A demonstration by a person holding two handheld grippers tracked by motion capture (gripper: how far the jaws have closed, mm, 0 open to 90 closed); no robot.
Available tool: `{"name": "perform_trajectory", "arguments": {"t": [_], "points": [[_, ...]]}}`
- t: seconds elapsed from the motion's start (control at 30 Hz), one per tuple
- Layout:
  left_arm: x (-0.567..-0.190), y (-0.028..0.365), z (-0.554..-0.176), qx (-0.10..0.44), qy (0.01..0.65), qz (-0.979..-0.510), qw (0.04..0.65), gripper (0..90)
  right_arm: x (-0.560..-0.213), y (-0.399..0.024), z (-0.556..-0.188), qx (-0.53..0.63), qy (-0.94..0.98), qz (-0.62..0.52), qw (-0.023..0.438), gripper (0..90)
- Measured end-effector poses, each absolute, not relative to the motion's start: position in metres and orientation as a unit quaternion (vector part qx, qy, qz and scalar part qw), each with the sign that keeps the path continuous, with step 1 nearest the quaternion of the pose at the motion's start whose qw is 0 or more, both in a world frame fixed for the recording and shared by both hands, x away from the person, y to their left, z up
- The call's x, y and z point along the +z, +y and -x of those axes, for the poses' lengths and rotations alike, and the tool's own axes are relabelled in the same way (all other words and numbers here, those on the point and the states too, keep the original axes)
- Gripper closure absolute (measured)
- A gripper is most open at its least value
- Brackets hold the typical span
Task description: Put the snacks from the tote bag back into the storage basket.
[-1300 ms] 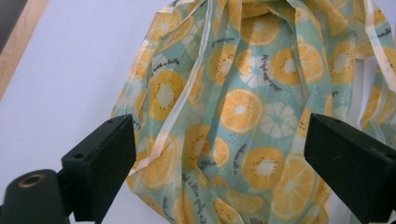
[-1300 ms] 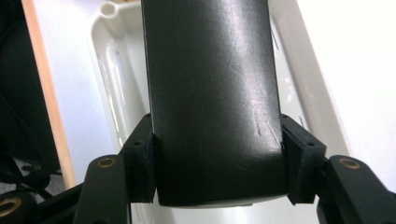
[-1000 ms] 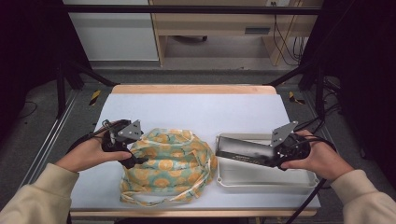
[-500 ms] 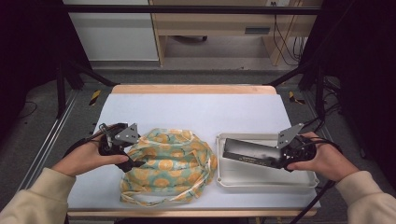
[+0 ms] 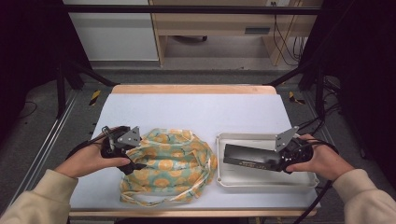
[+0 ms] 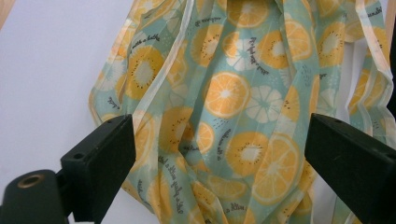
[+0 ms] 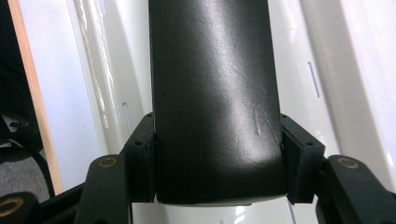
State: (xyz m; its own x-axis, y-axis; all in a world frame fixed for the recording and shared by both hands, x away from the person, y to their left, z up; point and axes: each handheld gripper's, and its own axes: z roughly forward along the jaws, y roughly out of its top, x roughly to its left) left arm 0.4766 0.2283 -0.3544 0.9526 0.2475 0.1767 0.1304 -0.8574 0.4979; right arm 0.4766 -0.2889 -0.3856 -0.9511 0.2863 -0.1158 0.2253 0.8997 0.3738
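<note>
A crumpled cloth bag [image 5: 170,161] printed with orange and kiwi slices lies at the table's front middle. My left gripper [image 5: 136,164] rests at its left edge; in the left gripper view its jaws stand wide apart with the bag [image 6: 233,107] between and beyond them, unpressed. A long glossy black case [image 5: 250,157] lies low over the white tray [image 5: 266,183] on the right. My right gripper [image 5: 275,161] is shut on the case's right end. In the right gripper view both pads press the sides of the black case [image 7: 217,93], with the tray [image 7: 327,65] below.
The white table top [image 5: 196,109] stretches bare behind the bag and tray to a wooden back edge [image 5: 194,88]. Black frame legs and cables stand on the floor to both sides. The tray lies close to the table's front right corner.
My right gripper has moved right and down with the black case, bringing it lower into the tray. The left gripper and the bag have stayed put.
</note>
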Motion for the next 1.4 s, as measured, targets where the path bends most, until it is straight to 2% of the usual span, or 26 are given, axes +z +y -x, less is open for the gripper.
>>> {"name": "perform_trajectory", "arguments": {"t": [0.97,1.4], "points": [[-0.367,0.227,-0.473,0.110,0.102,-0.959,0.242,8.7,-0.412,-0.286,-0.480,0.176,0.977,-0.106,0.054,42.5],[-0.367,0.231,-0.472,0.109,0.104,-0.959,0.240,8.8,-0.414,-0.284,-0.479,0.185,0.978,-0.089,0.047,42.7]]}}
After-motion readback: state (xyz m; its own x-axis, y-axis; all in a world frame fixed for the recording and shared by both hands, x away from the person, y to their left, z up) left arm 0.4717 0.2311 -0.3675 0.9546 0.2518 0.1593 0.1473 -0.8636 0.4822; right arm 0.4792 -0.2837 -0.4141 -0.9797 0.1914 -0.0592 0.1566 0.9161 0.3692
